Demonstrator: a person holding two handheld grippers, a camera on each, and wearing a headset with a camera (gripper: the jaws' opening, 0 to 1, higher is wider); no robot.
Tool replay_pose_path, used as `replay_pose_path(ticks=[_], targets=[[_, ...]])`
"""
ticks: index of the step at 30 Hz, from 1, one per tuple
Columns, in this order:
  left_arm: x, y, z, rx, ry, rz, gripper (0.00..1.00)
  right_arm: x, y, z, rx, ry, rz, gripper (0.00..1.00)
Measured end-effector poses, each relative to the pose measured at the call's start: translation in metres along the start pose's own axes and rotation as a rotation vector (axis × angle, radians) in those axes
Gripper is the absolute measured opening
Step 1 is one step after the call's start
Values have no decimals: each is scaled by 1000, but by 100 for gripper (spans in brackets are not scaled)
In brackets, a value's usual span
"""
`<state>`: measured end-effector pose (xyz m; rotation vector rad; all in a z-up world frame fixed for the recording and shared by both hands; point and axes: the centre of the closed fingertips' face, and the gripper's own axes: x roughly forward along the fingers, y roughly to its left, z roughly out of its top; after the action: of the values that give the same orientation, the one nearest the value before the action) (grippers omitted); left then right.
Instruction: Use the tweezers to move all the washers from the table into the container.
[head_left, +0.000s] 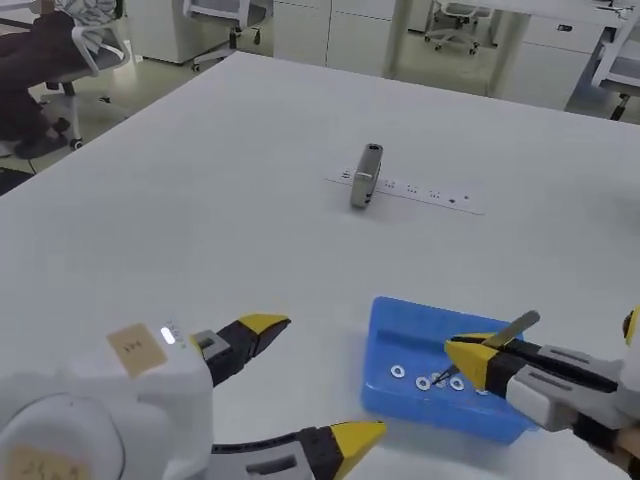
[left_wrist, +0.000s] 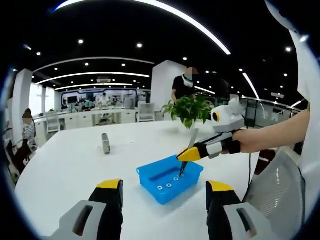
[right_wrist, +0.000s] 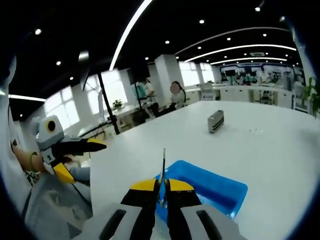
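We see the white desk (head_left: 200, 220) open on most sides: a small upright grey metal block (head_left: 366, 176) stands well beyond the shallow blue plastic container (head_left: 385, 325), and the right claw (head_left: 462, 352) with its thin metal tweezers (head_left: 512, 327) hangs over that container's right half, barring entry from there.

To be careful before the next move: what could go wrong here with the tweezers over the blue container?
The tweezers reach low among the washers in the container and could flick one out. The right gripper pinches the thin tweezers, which might twist or slip. The left gripper is open and apart from the container, so a push may slide it.
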<state>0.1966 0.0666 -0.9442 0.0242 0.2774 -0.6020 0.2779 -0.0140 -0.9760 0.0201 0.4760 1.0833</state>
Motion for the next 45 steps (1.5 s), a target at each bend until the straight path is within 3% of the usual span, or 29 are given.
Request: replay_pose_path(ticks=[4,11,17,26,32,37,45], targets=[[0,1,0,-3,-1,3,67,4,-13,-4,34,5,-23,3],[-1,2,0,-7,-4,7,67,18,-38,-20,41,72,-70,3],[-1,3,1,-13,-6,13,67,28,-46,-27,32,104,-78,3],[-1,5,0,-17,-4,18,67,32,-53,-37,-8,157,-97,3],[-1,4,0,-19,-2,16,67,34,-49,-40,-21,167,-75,3],[0,4,-1,-17,0,13,66,35,-46,-39,-61,169,-66,4],[0,4,-1,-17,1,14,66,32,-45,-35,-61,147,-69,4]])
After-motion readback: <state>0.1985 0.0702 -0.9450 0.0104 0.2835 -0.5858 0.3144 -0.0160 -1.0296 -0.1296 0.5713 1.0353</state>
